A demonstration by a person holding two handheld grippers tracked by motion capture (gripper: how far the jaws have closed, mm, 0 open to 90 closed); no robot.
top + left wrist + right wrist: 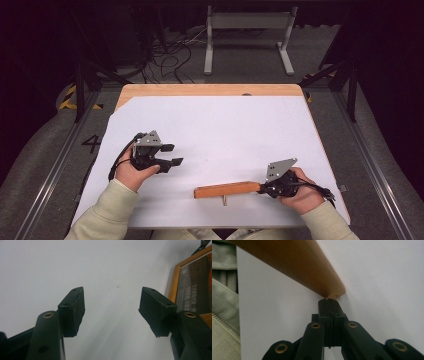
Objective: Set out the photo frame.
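Observation:
An orange-brown wooden bar lies on the white sheet near the table's front edge, with a small pale peg just in front of it. My right gripper is at the bar's right end. In the right gripper view its jaws are pressed flat together, with their tips against the rounded end of the bar. I cannot tell whether anything thin is pinched between them. My left gripper is over the sheet at the left, well apart from the bar. Its jaws stand wide open with nothing between them.
The sheet covers most of a wooden table, whose bare edge shows at the back and in the left gripper view. On the floor behind stand a white metal frame and loose cables. A pale sleeve lies beside the bar.

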